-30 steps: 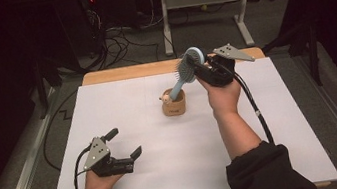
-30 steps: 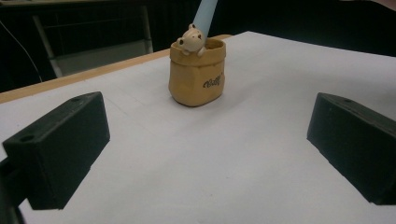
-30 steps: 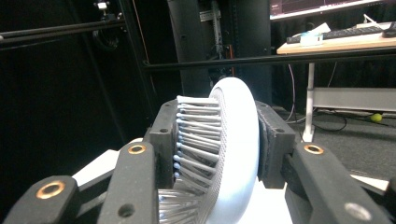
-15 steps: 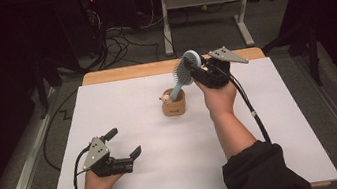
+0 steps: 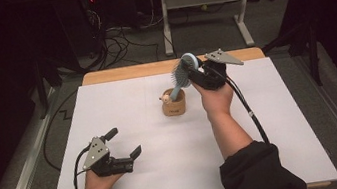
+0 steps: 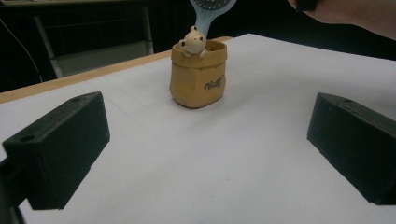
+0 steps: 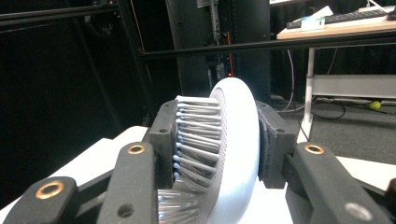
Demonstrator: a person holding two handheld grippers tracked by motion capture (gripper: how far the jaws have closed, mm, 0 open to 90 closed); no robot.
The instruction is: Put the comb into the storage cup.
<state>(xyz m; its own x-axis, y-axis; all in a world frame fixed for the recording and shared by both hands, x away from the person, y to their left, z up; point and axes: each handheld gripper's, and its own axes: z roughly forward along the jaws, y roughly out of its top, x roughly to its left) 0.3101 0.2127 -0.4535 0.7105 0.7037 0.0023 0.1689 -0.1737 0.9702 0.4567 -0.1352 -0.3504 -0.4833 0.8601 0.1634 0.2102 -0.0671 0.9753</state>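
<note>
1. My right claw (image 5: 192, 69) is clamped on the head of the hairbrush (image 5: 181, 75), one pad on the bristles, the other on its smooth back, so it cannot twist.
2. The brush hangs tilted, its handle down in the little tan pot (image 5: 174, 106); I judge I am standing it there.
3. The pot sits upright near the middle of the white table (image 5: 272, 124), a small bear figure (image 6: 193, 39) on its rim.
4. My left claw (image 5: 125, 142) rests low on the table, jaws wide apart and empty, well apart from the pot, out of the way.
</note>
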